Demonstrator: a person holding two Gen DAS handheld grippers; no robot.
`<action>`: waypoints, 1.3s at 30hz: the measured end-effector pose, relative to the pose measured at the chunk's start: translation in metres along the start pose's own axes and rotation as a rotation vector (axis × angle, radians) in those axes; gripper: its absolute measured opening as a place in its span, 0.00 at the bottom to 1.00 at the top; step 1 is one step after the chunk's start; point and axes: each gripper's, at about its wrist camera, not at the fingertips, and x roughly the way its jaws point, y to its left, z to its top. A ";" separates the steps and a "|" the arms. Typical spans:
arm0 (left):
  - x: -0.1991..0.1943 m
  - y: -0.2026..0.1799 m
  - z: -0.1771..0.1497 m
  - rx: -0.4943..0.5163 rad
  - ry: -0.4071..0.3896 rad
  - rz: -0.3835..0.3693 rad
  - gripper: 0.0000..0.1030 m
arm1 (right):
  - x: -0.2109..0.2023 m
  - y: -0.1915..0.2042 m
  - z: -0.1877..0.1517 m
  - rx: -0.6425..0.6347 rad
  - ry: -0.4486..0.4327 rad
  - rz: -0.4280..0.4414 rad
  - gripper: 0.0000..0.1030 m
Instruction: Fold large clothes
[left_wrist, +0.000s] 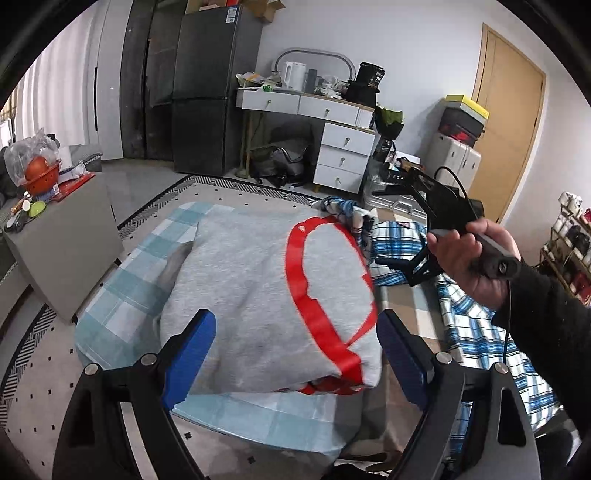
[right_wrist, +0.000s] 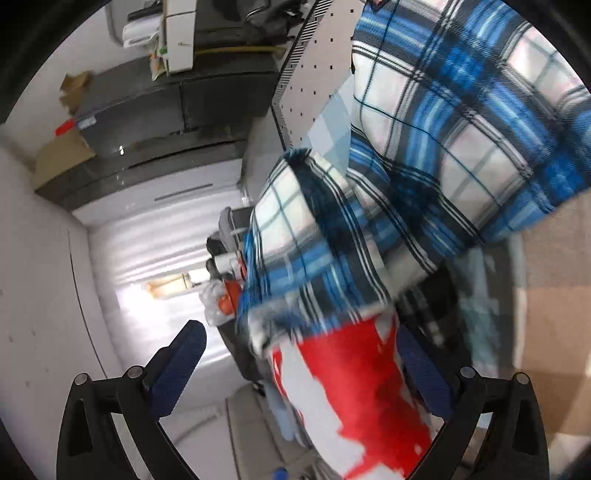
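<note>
Left wrist: left gripper (left_wrist: 295, 350) jaws wide, empty, over folded grey sweatshirt (left_wrist: 258, 288); right gripper (left_wrist: 380, 227) at 2 o'clock, spread, holding nothing, near plaid shirt (left_wrist: 399, 236).

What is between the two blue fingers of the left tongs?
The folded grey sweatshirt with the red print lies between the left tongs' open fingers, seen in the left wrist view.

The grey sweatshirt (left_wrist: 258, 288) is soft matt knit with a smoother red print; the plaid shirt (right_wrist: 461, 129) is woven cloth. The left tool (left_wrist: 295, 354) has matt black plastic arms and blue textured pads.
</note>
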 end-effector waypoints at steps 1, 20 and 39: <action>0.001 0.000 -0.003 0.007 -0.004 0.001 0.84 | 0.003 -0.003 0.002 0.017 -0.011 0.004 1.00; 0.003 0.007 -0.017 -0.024 0.029 -0.014 0.84 | 0.016 0.058 -0.002 -0.351 -0.154 -0.356 0.29; -0.008 -0.004 -0.013 -0.010 0.043 -0.012 0.84 | -0.044 0.165 -0.053 -0.834 -0.440 -0.338 0.13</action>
